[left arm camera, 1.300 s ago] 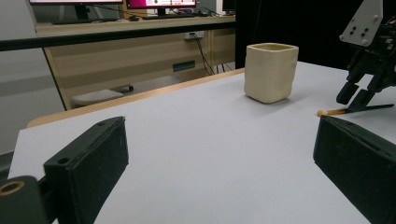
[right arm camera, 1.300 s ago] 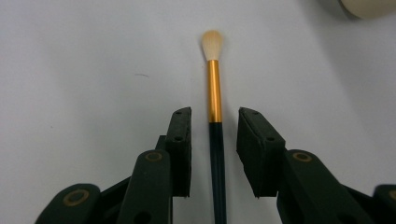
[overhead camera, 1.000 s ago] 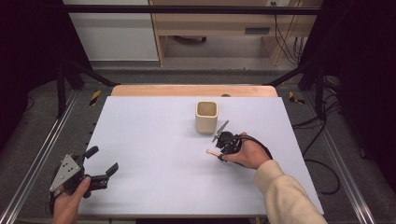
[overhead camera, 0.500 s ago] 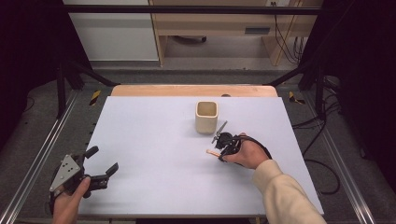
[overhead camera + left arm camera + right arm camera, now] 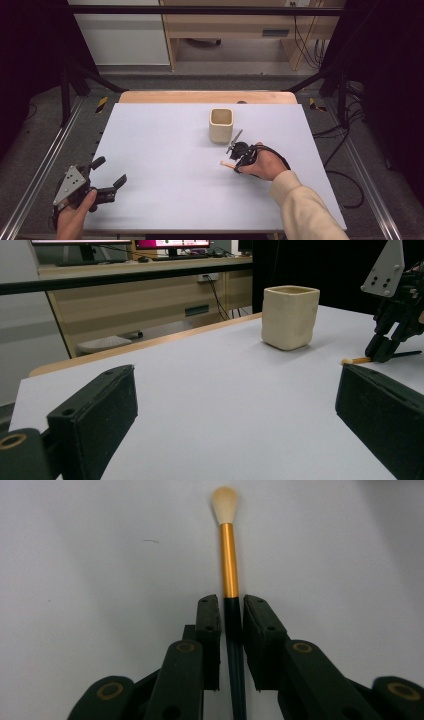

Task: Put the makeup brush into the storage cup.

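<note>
A thin brush (image 5: 229, 560) with a pale tuft, gold ferrule and dark handle lies flat on the white table (image 5: 165, 150). My right gripper (image 5: 231, 602) points along it; its jaws have just been closing and now press on the dark handle from both sides. From above, the right gripper (image 5: 238, 162) sits just in front of the beige square cup (image 5: 220, 125), and the brush tip (image 5: 226, 163) pokes out to its left. My left gripper (image 5: 111, 171) rests near the table's front left corner, open and empty. In its own view, the left gripper (image 5: 235, 375) faces the cup (image 5: 290, 316) and the brush (image 5: 356, 360).
A wooden strip (image 5: 205, 97) borders the table's far edge. Metal frame rails (image 5: 45, 165) run along both sides, and cables (image 5: 345, 175) lie on the floor at the right. A wide bare stretch of table lies between the two hands.
</note>
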The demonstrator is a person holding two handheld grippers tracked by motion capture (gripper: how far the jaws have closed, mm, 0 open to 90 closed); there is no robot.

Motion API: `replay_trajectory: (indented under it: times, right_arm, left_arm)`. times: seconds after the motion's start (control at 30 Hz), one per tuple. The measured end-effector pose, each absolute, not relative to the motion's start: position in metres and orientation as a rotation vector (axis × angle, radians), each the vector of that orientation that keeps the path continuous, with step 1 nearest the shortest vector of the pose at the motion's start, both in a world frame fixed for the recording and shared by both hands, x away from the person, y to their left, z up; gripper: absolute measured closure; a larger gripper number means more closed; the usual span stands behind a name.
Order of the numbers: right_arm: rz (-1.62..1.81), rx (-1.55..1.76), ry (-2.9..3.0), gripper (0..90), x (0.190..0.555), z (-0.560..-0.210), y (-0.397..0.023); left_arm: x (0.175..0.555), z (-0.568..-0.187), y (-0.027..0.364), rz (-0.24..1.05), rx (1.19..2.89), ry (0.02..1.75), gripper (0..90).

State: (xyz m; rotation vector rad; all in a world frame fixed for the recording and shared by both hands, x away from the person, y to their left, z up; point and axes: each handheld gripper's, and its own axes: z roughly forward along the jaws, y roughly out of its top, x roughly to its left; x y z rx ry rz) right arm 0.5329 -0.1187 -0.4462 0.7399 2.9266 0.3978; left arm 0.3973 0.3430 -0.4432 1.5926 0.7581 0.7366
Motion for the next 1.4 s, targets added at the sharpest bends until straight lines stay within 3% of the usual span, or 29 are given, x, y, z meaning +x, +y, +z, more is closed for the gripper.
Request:
replay_trajectory:
  times: [0.5, 1.0, 1.4]
  right_arm:
    - [0.383, 0.75, 2.941, 83.5, 0.534, -0.446, -0.117]
    - [0.612, 0.743, 2.806, 83.6, 0.513, -0.405, -0.138]
    - [0.657, 0.736, 2.738, 83.6, 0.508, -0.398, -0.152]
  left_arm:
    - [0.397, -0.443, 0.343, 0.739, 1.593, 0.76, 2.5]
    - [0.397, -0.444, 0.342, 0.742, 1.607, 0.759, 2.6]
    - [0.398, -0.446, 0.34, 0.744, 1.62, 0.759, 2.5]
